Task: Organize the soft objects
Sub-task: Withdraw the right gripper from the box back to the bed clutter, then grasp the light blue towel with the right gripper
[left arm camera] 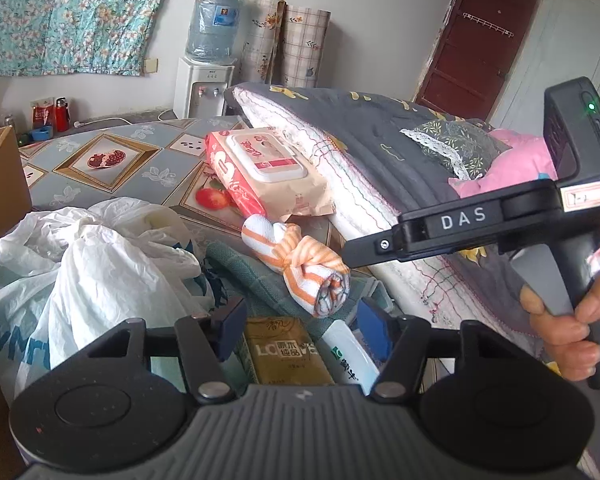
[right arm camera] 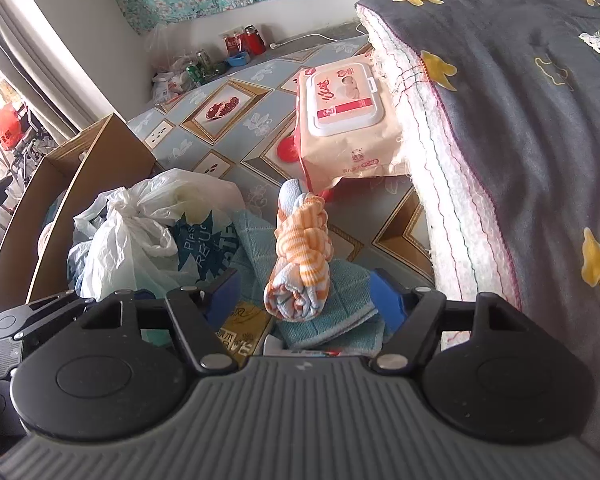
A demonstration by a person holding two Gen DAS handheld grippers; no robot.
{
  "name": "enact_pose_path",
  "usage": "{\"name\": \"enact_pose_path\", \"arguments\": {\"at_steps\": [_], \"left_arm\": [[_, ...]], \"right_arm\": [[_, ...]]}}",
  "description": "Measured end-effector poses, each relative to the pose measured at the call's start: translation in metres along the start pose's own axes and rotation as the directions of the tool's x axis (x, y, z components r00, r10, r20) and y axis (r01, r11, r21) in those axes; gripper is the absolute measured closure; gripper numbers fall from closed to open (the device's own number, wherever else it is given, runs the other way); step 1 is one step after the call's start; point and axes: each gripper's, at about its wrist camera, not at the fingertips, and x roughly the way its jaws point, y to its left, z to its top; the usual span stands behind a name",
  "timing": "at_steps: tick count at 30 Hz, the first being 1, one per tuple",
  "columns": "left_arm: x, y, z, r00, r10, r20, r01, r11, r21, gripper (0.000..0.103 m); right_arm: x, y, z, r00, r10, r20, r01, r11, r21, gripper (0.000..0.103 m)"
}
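Both pairs of tongs spread wide and empty: left tongs (left arm camera: 300,330) low over a yellow packet (left arm camera: 286,354) and a white tube (left arm camera: 348,360), right tongs (right arm camera: 304,300) with the rolled end of the towel (right arm camera: 300,256) sitting between the pads but apparently untouched. Best to bring the right tongs down level, straddling the thick rolled end rather than the knot, then to close slowly until the cloth gives. Worth keeping the teal cloth (right arm camera: 332,304) underneath out of the bite. Towel: orange-and-white stripes, tied in a knot at the middle, rolled tight at the near end, lying just ahead on the teal cloth on the bench (right arm camera: 228,128). Farther ahead, a pack of wipes (right arm camera: 346,120); to the left, white plastic bags (right arm camera: 140,232); to the right, a folded quilt (right arm camera: 520,120).
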Motion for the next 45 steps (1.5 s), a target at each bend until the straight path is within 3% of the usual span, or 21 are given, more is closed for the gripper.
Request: {"name": "enact_pose_path", "arguments": {"at_steps": [6, 7, 10, 15, 18, 20, 22, 24, 26, 29, 33, 35, 38, 42, 45], "left_arm": [[0.016, -0.003, 0.003, 1.000, -0.005, -0.025, 0.005, 1.000, 0.012, 0.044], [0.018, -0.003, 0.003, 1.000, -0.007, -0.029, 0.007, 1.000, 0.011, 0.044], [0.024, -0.002, 0.003, 0.999, -0.008, -0.044, 0.008, 1.000, 0.006, 0.044], [0.029, 0.000, 0.002, 0.998, -0.009, -0.058, 0.010, 1.000, 0.001, 0.044], [0.031, 0.000, 0.003, 0.998, -0.011, -0.067, 0.011, 1.000, 0.004, 0.044], [0.032, -0.001, 0.003, 0.997, -0.013, -0.072, 0.013, 1.000, 0.005, 0.044], [0.033, -0.001, 0.002, 0.997, -0.013, -0.077, 0.014, 1.000, 0.005, 0.044], [0.034, -0.001, 0.002, 0.997, -0.013, -0.082, 0.014, 1.000, 0.009, 0.044], [0.034, -0.001, 0.000, 0.996, -0.011, -0.089, 0.012, 1.000, 0.012, 0.044], [0.034, -0.001, -0.001, 0.995, -0.006, -0.100, 0.008, 1.000, 0.018, 0.044], [0.036, 0.000, -0.002, 0.993, 0.013, -0.118, -0.010, 1.000, 0.028, 0.044], [0.037, 0.002, -0.004, 0.992, 0.011, -0.124, -0.008, 1.000, 0.023, 0.044], [0.039, 0.002, -0.005, 0.991, 0.008, -0.130, -0.005, 1.000, 0.024, 0.044], [0.041, 0.001, -0.007, 0.990, 0.005, -0.140, 0.000, 0.999, 0.035, 0.044], [0.043, 0.001, -0.007, 0.990, 0.007, -0.141, -0.002, 0.999, 0.042, 0.044]], "right_arm": [[0.033, -0.005, 0.016, 0.999, 0.012, -0.048, -0.012, 1.000, 0.003, 0.042], [0.041, -0.006, 0.018, 0.998, 0.021, -0.065, -0.020, 1.000, 0.003, 0.047], [0.058, -0.009, 0.021, 0.992, 0.048, -0.116, -0.047, 0.999, 0.008, 0.077], [0.053, -0.005, 0.031, 0.998, 0.015, -0.062, -0.021, 0.996, -0.085, 0.081], [0.048, -0.002, 0.038, 0.997, -0.083, -0.002, 0.081, 0.977, -0.196, 0.081], [0.052, -0.001, 0.039, 0.987, -0.158, 0.008, 0.154, 0.947, -0.280, 0.077], [0.059, -0.002, 0.036, 0.963, -0.269, 0.029, 0.262, 0.901, -0.346, 0.074], [0.057, -0.007, 0.036, 0.954, -0.297, 0.042, 0.293, 0.890, -0.348, 0.070], [0.046, -0.012, 0.039, 0.976, -0.217, 0.035, 0.217, 0.929, -0.299, 0.070], [0.037, -0.010, 0.042, 0.999, -0.038, -0.032, 0.028, 0.965, -0.261, 0.065], [0.052, -0.001, 0.040, 0.980, 0.055, -0.194, -0.105, 0.961, -0.258, 0.060], [0.062, -0.001, 0.036, 0.967, 0.053, -0.248, -0.118, 0.960, -0.255, 0.058], [0.079, -0.007, 0.034, 0.962, -0.008, -0.273, -0.070, 0.960, -0.272, 0.056], [0.099, -0.020, 0.037, 0.946, 0.004, -0.325, -0.089, 0.965, -0.246, 0.055], [0.106, -0.018, 0.036, 0.938, 0.020, -0.345, -0.117, 0.958, -0.262, 0.045]]}}
